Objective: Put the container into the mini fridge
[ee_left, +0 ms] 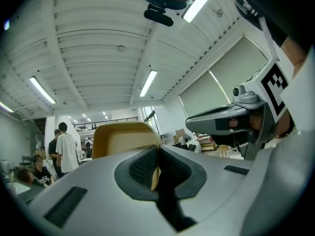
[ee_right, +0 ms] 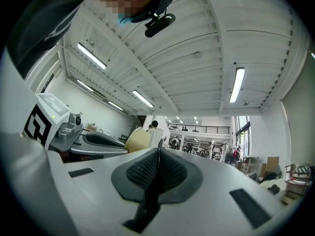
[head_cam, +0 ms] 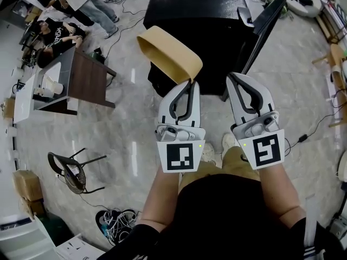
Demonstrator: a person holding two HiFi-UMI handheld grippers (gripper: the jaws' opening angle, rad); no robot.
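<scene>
From the head view I see both of my tongs held out in front of me, over a pale glossy floor (head_cam: pixel 130 123). The left tongs (head_cam: pixel 191 83) pinch the near rim of the container (head_cam: pixel 169 52) – a tan, shallow tray that sticks out from the tips, up and to the left in the picture, tilted with its hollow turned partly toward me. It hangs in the air, just in front of the mini fridge (head_cam: pixel 200 10), a black box at the top of the view. A dark panel that looks like the fridge's door (head_cam: pixel 267 21) stands out at its right. The right tongs (head_cam: pixel 232 76) sit just beside the left, tips together, touching nothing. Well off to the left stand a dark bench (head_cam: pixel 87 77) and a chair (head_cam: pixel 70 169).

In the left gripper view, the left tongs (ee_left: pixel 157 149) are closed tight on a thin tan edge – the container's rim, caught between the black pads (ee_left: pixel 140 166). The container (ee_left: pixel 123 137) rises behind the tips, its inside facing the camera. The right tongs (ee_left: pixel 229 123) show at the right.

In the right gripper view, the right tongs (ee_right: pixel 157 151) are shut with pad against pad and nothing between them. To the left I can see the left tongs (ee_right: pixel 93 142), with the container (ee_right: pixel 139 139) at their tip.
</scene>
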